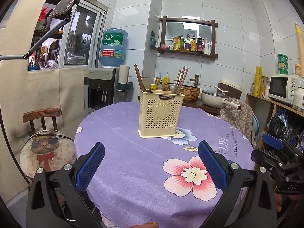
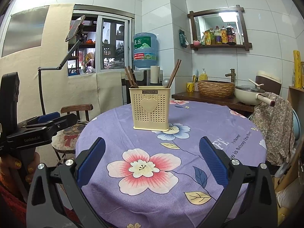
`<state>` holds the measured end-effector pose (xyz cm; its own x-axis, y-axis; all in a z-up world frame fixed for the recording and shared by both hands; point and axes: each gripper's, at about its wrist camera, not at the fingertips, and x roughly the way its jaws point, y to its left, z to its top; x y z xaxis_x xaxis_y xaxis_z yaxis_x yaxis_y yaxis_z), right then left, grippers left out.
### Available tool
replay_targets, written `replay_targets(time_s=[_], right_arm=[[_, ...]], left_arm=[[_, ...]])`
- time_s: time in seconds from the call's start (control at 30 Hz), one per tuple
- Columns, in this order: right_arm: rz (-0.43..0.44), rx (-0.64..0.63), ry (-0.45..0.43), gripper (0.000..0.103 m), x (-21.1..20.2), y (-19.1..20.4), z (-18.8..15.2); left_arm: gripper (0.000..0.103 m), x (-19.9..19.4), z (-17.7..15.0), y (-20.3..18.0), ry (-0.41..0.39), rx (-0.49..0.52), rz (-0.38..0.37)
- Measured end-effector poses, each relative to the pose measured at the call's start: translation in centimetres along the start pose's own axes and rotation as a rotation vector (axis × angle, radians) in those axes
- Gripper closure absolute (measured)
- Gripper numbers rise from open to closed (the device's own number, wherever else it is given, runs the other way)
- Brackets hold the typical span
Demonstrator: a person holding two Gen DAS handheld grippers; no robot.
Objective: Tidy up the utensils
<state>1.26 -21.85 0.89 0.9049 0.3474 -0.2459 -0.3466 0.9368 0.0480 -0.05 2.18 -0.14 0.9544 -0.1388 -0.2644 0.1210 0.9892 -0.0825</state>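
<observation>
Holder (image 1: 161, 115) near table's (image 1: 133, 152) far edge: chopsticks (image 1: 182, 77), spoon (image 1: 173, 87). Left gripper (image 1: 151, 166), right gripper (image 2: 152, 163) wide open, empty. Right view shows hand (image 2: 18, 168).

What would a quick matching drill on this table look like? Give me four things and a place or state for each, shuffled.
Things:
1. utensil holder
2. chopsticks
3. left gripper
4. water jug

Places or states:
A. on the dispenser by the window
B. jaws open, holding nothing
C. upright on the purple tablecloth
D. standing inside the holder, leaning

Pairs: 1-C, 2-D, 3-B, 4-A
</observation>
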Motion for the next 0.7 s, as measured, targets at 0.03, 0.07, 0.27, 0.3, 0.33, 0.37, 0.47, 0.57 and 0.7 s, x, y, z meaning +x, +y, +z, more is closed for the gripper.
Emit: replay_targets(time_s=[0.03, 0.07, 0.27, 0.3, 0.33, 0.37, 0.47, 0.57, 0.7], right_arm=[[-0.001, 0.0, -0.001, 0.006, -0.01, 0.0, -0.02], [-0.002, 0.0, -0.001, 0.006, -0.01, 0.0, -0.03], [-0.003, 0.007, 0.003, 0.006, 0.12, -0.01, -0.22], [-0.003, 0.008, 0.004, 0.006, 0.14, -0.04, -0.25], [-0.003, 0.009, 0.005, 0.006, 0.17, -0.06, -0.27], [-0.004, 0.009, 0.007, 0.006, 0.2, -0.07, -0.3], [-0.004, 0.008, 0.011, 0.006, 0.26, -0.08, -0.36], [-0.004, 0.009, 0.013, 0.006, 0.26, -0.03, -0.39], [-0.005, 0.009, 0.012, 0.006, 0.25, -0.06, -0.39]], left_arm=[[0.006, 0.02, 0.01, 0.02, 0.001, 0.0, 0.0], [0.006, 0.03, 0.01, 0.04, 0.003, -0.002, -0.002], [0.006, 0.14, -0.07, 0.06, 0.007, 0.0, -0.002], [0.006, 0.13, -0.07, 0.07, 0.006, 0.0, -0.002], [0.006, 0.11, -0.09, 0.09, 0.004, -0.001, -0.002], [0.006, 0.1, -0.09, 0.11, 0.002, -0.003, -0.001], [0.006, 0.2, -0.13, 0.21, 0.008, -0.009, -0.007], [0.006, 0.23, -0.21, 0.23, 0.01, -0.006, -0.002], [0.006, 0.29, -0.24, 0.3, 0.016, -0.004, 0.0]])
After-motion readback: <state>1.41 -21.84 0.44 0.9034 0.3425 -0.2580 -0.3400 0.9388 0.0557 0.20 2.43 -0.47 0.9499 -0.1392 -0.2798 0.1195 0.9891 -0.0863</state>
